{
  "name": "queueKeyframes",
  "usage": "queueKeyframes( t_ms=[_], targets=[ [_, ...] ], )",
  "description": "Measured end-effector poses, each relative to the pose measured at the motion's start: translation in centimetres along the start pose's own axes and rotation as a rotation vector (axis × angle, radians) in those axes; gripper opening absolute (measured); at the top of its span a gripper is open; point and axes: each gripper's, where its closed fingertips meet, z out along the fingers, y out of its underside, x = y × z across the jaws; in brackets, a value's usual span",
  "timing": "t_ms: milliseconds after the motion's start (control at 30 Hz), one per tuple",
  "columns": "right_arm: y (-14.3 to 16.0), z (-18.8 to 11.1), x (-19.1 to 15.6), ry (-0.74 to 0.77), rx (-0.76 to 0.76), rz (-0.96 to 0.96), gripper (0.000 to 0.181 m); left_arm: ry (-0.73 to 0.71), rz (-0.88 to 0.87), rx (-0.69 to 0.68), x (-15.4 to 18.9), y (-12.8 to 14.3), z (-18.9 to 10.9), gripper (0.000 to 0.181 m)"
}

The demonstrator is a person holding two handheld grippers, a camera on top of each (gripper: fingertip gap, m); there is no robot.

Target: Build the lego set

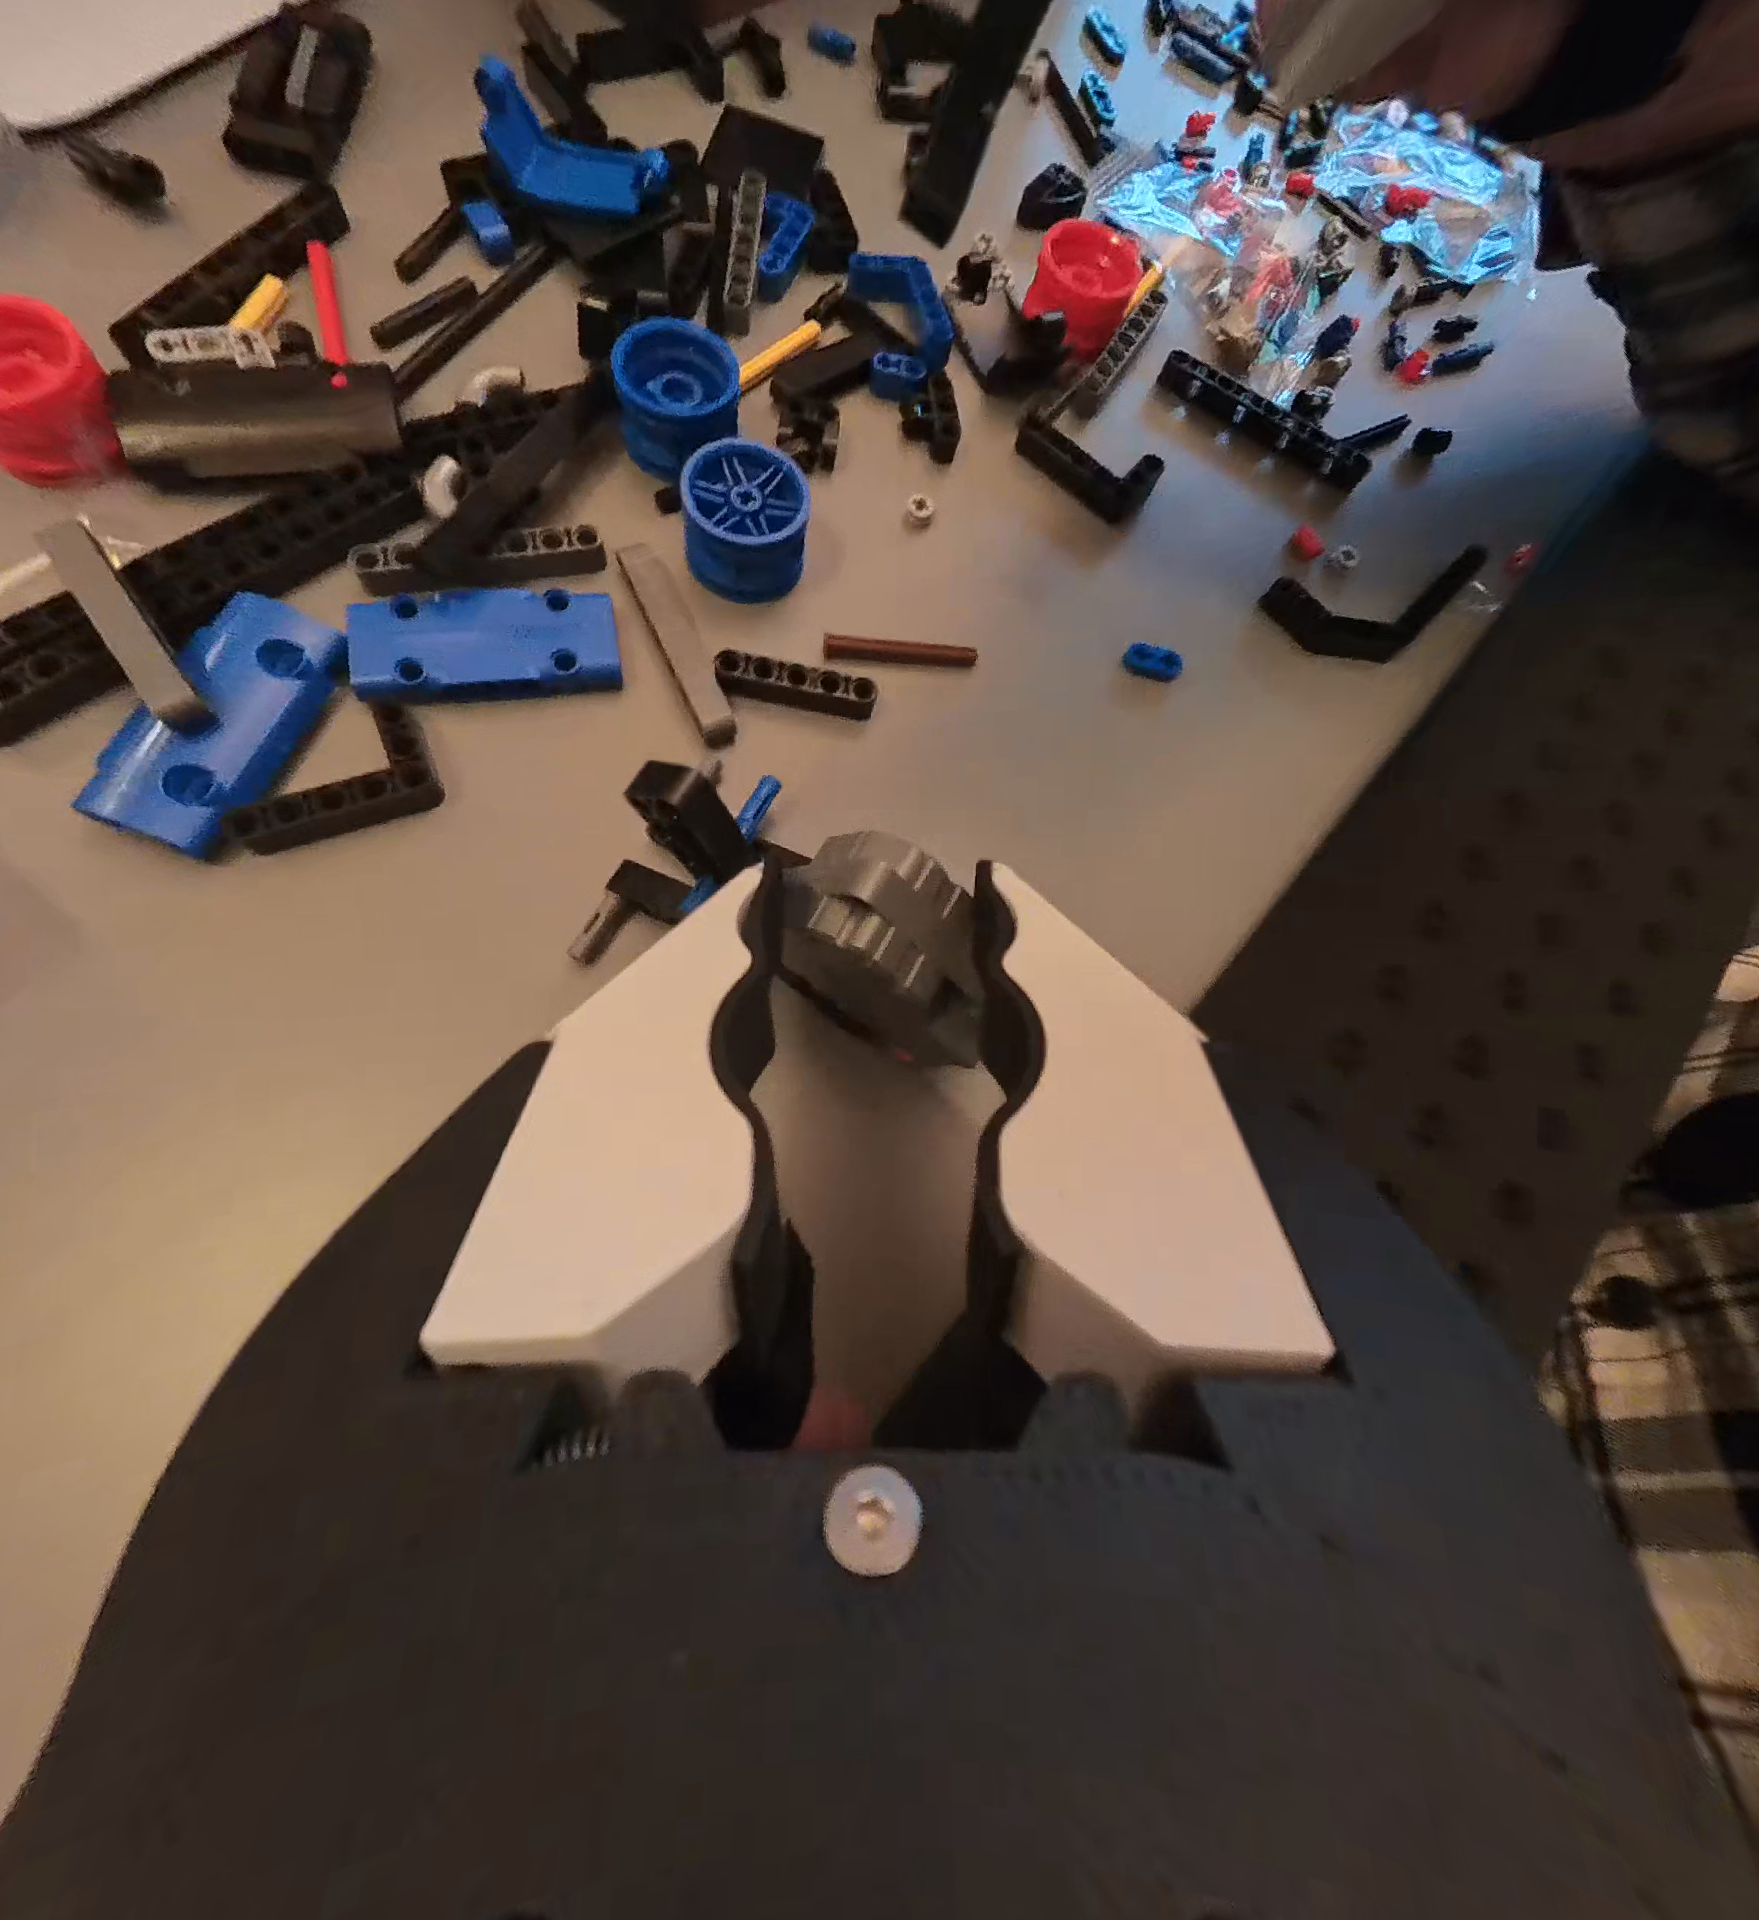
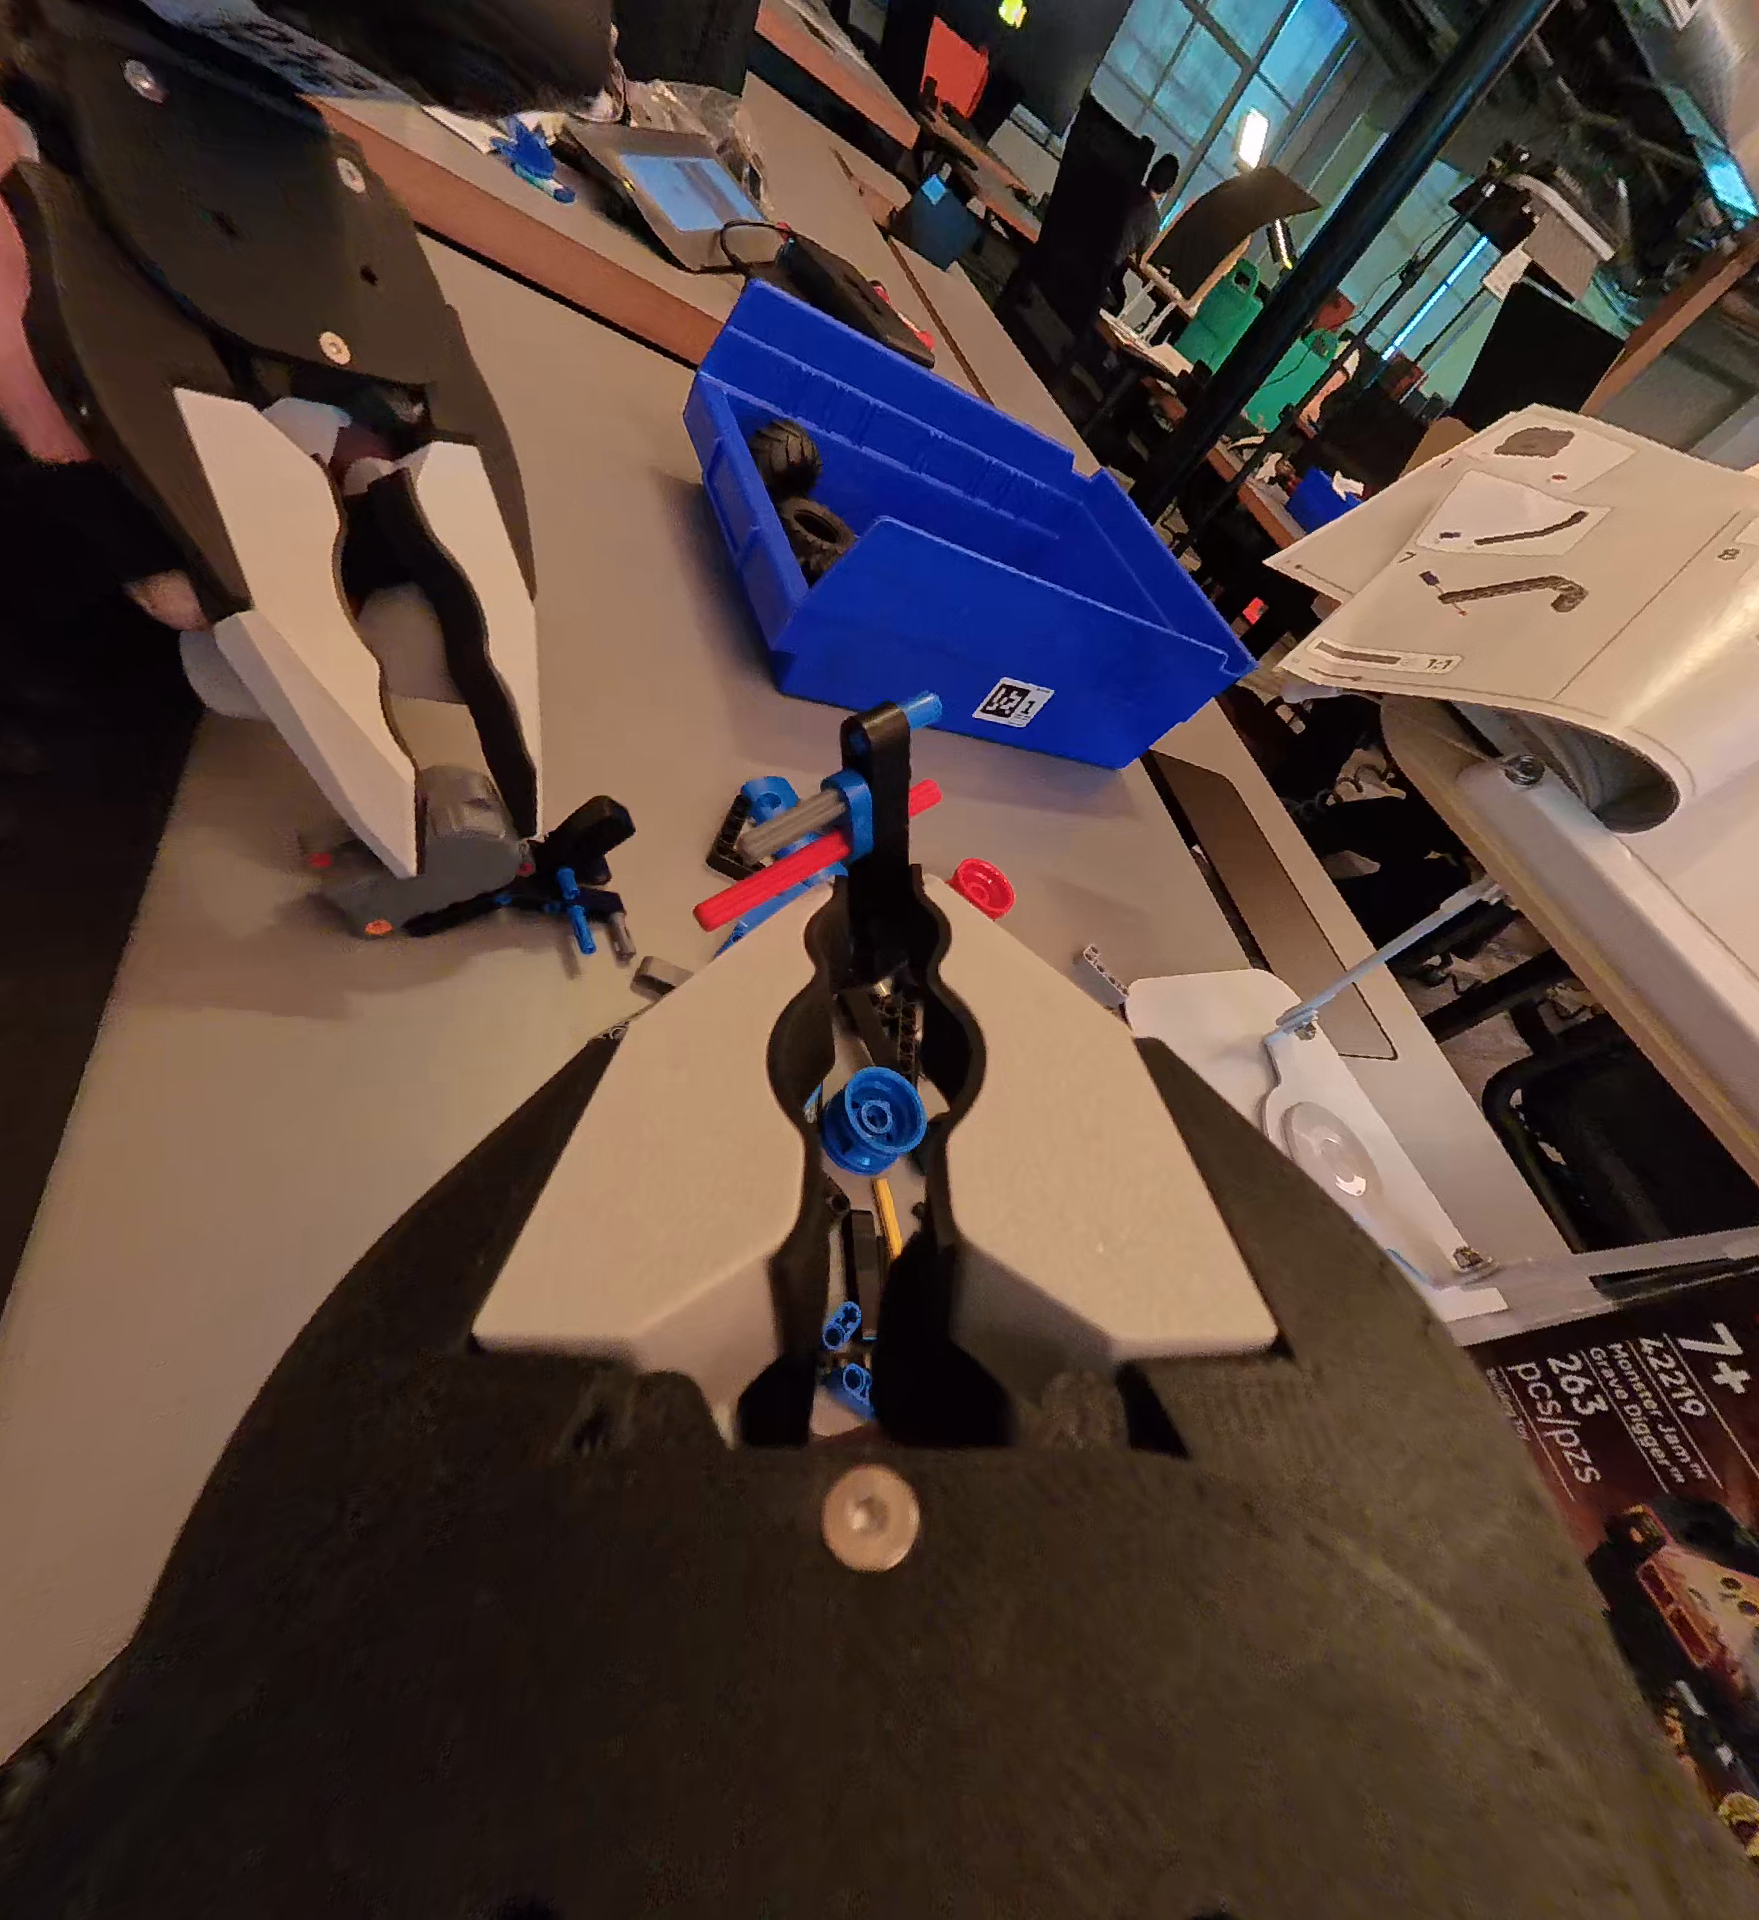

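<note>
Left gripper (image 1: 880, 914), lower centre of its own view: pinching a dark grey, ribbed plastic motor-like block (image 1: 870, 935), which the right wrist view shows resting on the grey table (image 2: 231, 1143) with small black and blue parts attached. Right gripper (image 2: 880, 925): pinching a black lift-arm sub-assembly (image 2: 870, 821) carrying a red axle (image 2: 802, 862), held upright above the table. Judged light, rigid and smooth; press-fit joints could pop apart, so grip flat beam faces, not axles. Farther off, the left view alone shows the loose parts pile: blue wheel hubs (image 1: 745, 520), black beams. The right view alone shows a blue bin (image 2: 958, 613) and instruction booklet (image 2: 1581, 582), upper right.
</note>
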Motion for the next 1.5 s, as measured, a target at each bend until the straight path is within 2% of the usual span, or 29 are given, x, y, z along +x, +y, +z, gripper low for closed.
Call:
queueKeyframes(
  t_ms=[133,300,433,600,633,733,767,867,900,1067,1200,1267,1333,1500],
  targets=[
    [0.2,0.0,0.0,-0.003,-0.004,0.006,0.008,0.02,-0.049,-0.008,-1.2,0.6,-1.0,0.035],
    [0.3,-0.1,0.4,0.01,-0.003,0.005,0.008,0.041,-0.108,0.048,-2.4,0.7,-1.9,0.037],
    [0.2,-0.3,1.2,0.075,-0.016,-0.057,0.007,-0.007,-0.076,0.013,-3.1,1.0,-2.2,0.067],
    [0.6,0.1,0.6,0.075,-0.046,-0.125,0.007,-0.08,0.036,-0.067,-3.8,-0.2,-2.3,0.073],
    [0.6,0.1,0.5,0.072,-0.046,-0.13,0.007,-0.104,0.07,-0.084,-4.2,-0.6,-2.1,0.072],
    [0.6,0.1,0.5,0.075,-0.048,-0.142,0.007,-0.105,0.101,-0.148,-5.0,-1.3,-1.3,0.05],
    [0.7,0.0,0.6,0.078,-0.048,-0.141,0.008,-0.095,0.105,-0.18,-5.2,-1.1,-1.0,0.038],
    [0.6,-0.1,0.7,0.082,-0.047,-0.142,0.008,-0.066,0.124,-0.286,-5.5,0.2,-0.3,0.025],
    [0.6,-0.2,0.8,0.082,-0.045,-0.143,0.008,-0.059,0.125,-0.284,-5.6,0.2,-0.1,0.018],
    [0.4,-0.3,1.0,0.07,-0.019,-0.093,0.008,-0.007,0.079,-0.179,-5.1,-1.2,0.2,0.016],
    [-0.6,-1.1,2.0,0.015,0.087,0.139,0.008,0.072,-0.037,0.055,-4.2,-4.2,-0.3,0.014],
    [-0.8,-1.5,2.8,-0.018,0.143,0.277,0.007,0.158,-0.097,0.181,-3.2,-5.4,-0.8,0.013],
    [-0.8,-1.9,3.5,-0.051,0.19,0.395,0.008,0.153,-0.131,0.23,-3.5,-5.3,-1.1,0.013],
    [-0.8,-2.1,3.9,-0.136,0.254,0.579,0.008,0.134,-0.105,0.176,-3.6,-2.6,-0.9,0.012]
  ],
)
